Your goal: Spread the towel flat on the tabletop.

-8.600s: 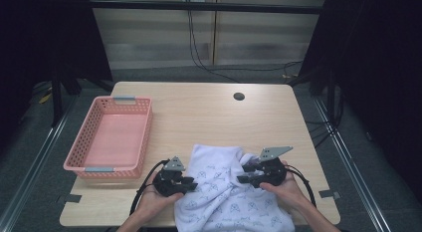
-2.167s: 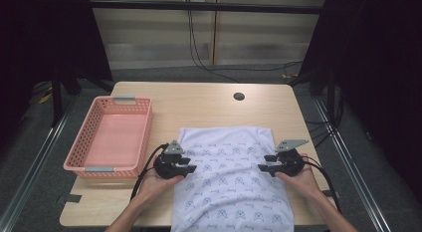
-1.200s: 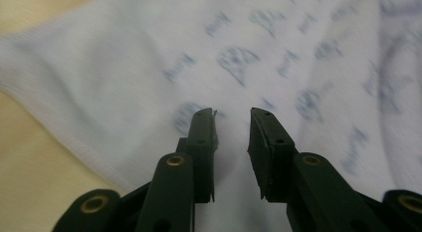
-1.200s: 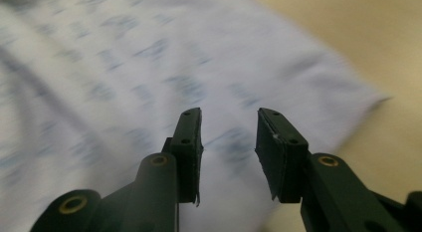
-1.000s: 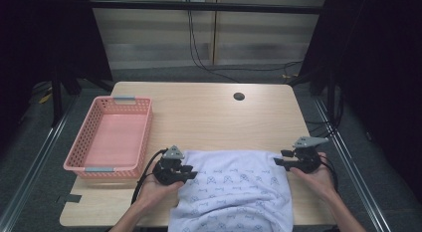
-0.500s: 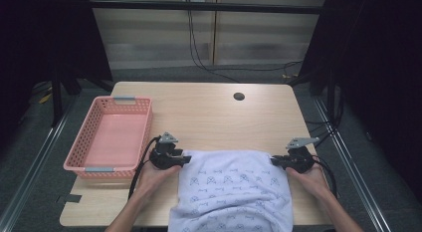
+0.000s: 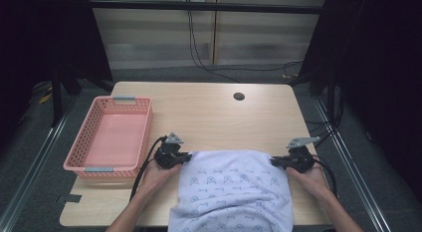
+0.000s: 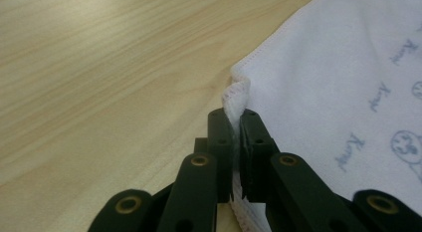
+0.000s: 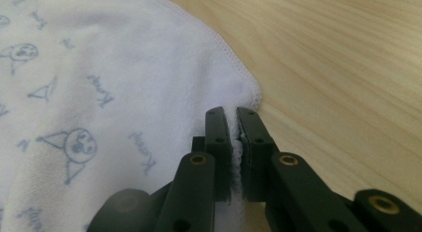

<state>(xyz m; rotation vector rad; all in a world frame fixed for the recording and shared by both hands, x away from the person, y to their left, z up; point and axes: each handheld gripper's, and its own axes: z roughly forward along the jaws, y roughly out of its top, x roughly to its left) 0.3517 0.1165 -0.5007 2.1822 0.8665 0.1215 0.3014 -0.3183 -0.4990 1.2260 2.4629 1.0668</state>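
Note:
A white towel (image 7: 231, 189) with small blue prints lies on the near half of the wooden table (image 7: 209, 117), and its near end hangs over the front edge. My left gripper (image 7: 186, 158) is shut on the towel's far left corner (image 8: 236, 95). My right gripper (image 7: 272, 162) is shut on the far right corner (image 9: 246, 95). Both corners rest low on the tabletop, with the towel's far edge stretched between the grippers. In each gripper view the hem is pinched between the black jaws.
A pink plastic basket (image 7: 79, 147) stands empty at the table's left side, just left of my left gripper. A round cable hole (image 7: 239, 96) sits in the far part of the table. Bare wood lies beyond the towel.
The towel was bunched, then spread flat. Over the last second both grippers have held its far corners, drawn them toward the person and lowered them to the table.

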